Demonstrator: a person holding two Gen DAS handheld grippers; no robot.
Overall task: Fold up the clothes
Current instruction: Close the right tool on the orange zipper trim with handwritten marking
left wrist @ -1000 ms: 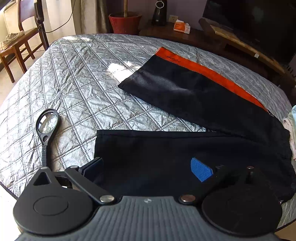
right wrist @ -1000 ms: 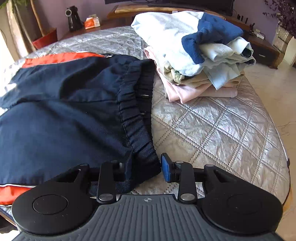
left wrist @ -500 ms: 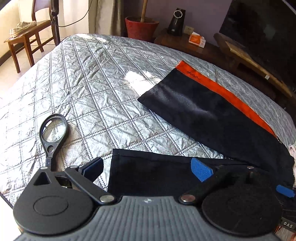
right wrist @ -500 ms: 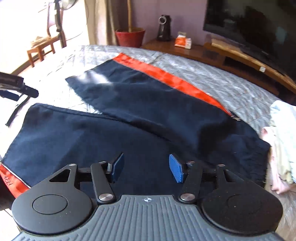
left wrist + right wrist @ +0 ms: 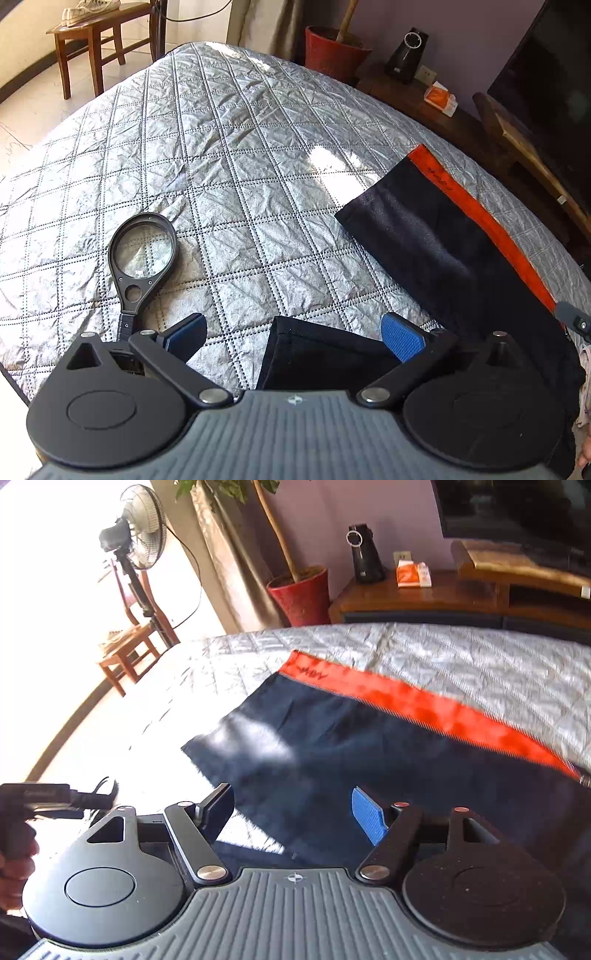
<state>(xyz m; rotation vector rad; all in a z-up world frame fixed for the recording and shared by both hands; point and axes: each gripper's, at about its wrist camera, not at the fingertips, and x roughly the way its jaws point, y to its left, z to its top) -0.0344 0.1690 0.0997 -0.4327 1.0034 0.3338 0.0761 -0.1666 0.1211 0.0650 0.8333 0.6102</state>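
Dark navy trousers with an orange side stripe (image 5: 476, 210) lie spread on the silver quilted bed (image 5: 229, 155). In the left wrist view the far leg (image 5: 436, 243) runs to the right and the near leg's hem (image 5: 317, 354) lies between the fingers of my left gripper (image 5: 295, 338), which is open and empty just above it. In the right wrist view my right gripper (image 5: 295, 812) is open and empty over the near edge of the far leg (image 5: 351, 749). The left gripper shows there, at the left edge (image 5: 44, 797).
A black magnifying glass (image 5: 142, 251) lies on the quilt left of the left gripper. Beyond the bed stand a wooden chair (image 5: 96, 40), a red plant pot (image 5: 301, 594), a standing fan (image 5: 142, 528) and a wooden TV bench (image 5: 461, 594).
Both grippers have swung left toward the trouser leg ends. The right gripper has let go of the waistband, opened and left the clothes pile. The left gripper has pulled back to the near hem.
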